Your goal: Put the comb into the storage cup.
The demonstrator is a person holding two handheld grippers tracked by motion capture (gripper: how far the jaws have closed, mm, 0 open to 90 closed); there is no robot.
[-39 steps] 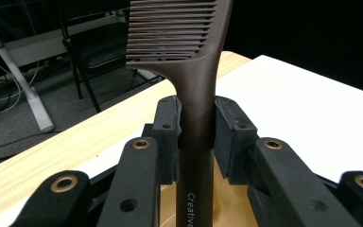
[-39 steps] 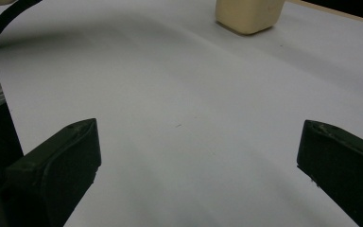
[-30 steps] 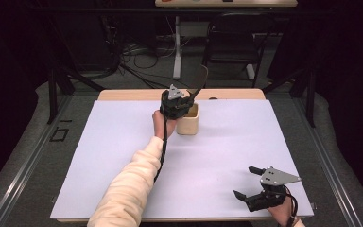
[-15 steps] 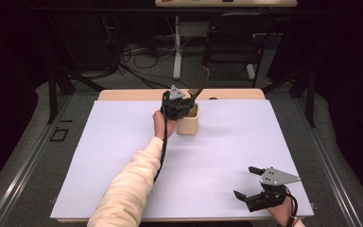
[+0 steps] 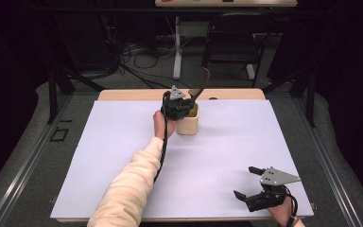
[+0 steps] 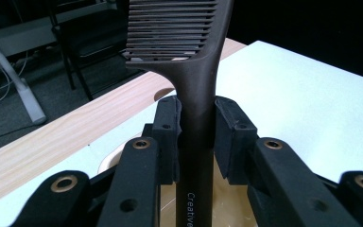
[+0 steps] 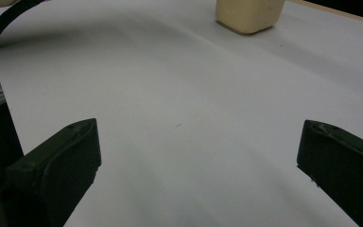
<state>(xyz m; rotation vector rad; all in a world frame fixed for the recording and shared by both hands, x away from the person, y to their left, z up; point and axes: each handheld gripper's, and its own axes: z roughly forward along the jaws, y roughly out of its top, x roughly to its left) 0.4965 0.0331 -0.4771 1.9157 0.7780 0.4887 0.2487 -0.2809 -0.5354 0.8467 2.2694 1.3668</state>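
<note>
From the high view, the left gripper [image 5: 182, 105] was seen over the cup [image 5: 188, 122] near the table's [image 5: 123, 142] far edge, the right gripper [image 5: 251, 183] near its right front corner. In the left gripper view, the comb [image 6: 196, 101] was clamped upright between the pads [image 6: 167, 137] above the cup [image 6: 111, 158]. In the right gripper view, the jaws were spread wide, nothing held.

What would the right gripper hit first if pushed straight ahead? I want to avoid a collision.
Probably the beige square cup, far across bare white table cover; the right gripper is open.
</note>
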